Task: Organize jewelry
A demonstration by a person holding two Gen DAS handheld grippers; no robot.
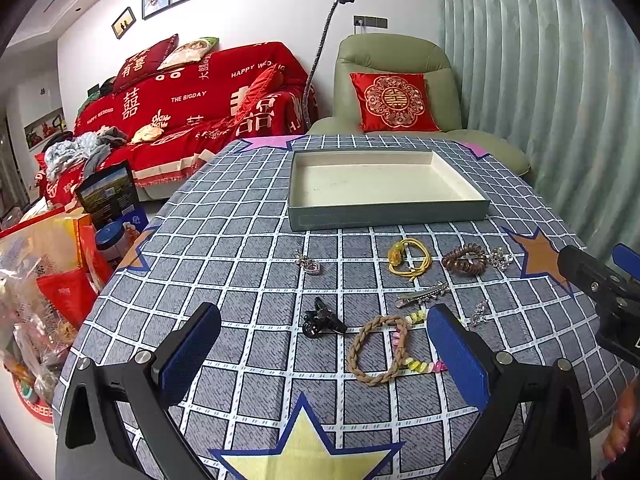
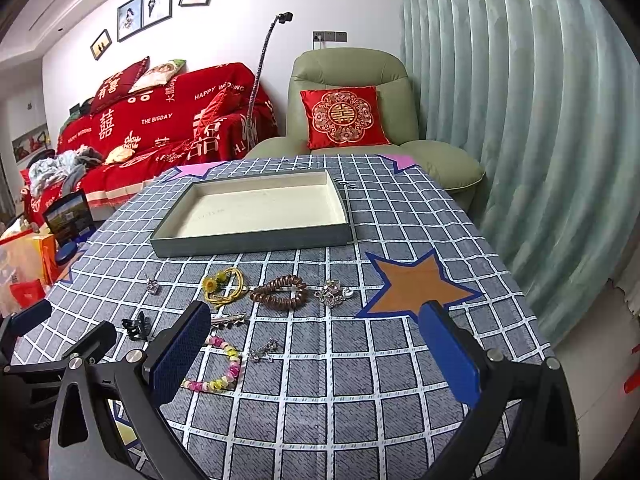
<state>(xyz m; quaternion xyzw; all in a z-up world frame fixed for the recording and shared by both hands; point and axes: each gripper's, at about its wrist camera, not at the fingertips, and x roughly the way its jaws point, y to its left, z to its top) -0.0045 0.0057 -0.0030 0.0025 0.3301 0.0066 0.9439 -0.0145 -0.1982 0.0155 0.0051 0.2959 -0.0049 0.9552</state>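
Left gripper (image 1: 324, 354) jaws wide open, holding nothing, above the near part of the table (image 1: 240, 240). Right gripper (image 2: 320, 354) likewise spread wide and empty, touching nothing.

One tray (image 1: 384, 210), grey outside, cream inside, nothing in it, on the far half of the checked cloth. Jewelry lies loose on the cloth between tray and grippers, nine pieces:
- one braided tan bracelet (image 1: 376, 350)
- one pastel bead bracelet (image 2: 222, 368), overlapping the braided one
- one black claw clip (image 1: 320, 320)
- one silver hair clip (image 1: 422, 294)
- one yellow cord bracelet (image 1: 410, 260)
- one brown coil hair tie (image 1: 464, 260)
- one silver cluster piece (image 2: 334, 292) just right of the coil tie
- one small silver pendant (image 1: 310, 264), apart on the left
- one small silver piece (image 2: 264, 350) near the bead bracelet
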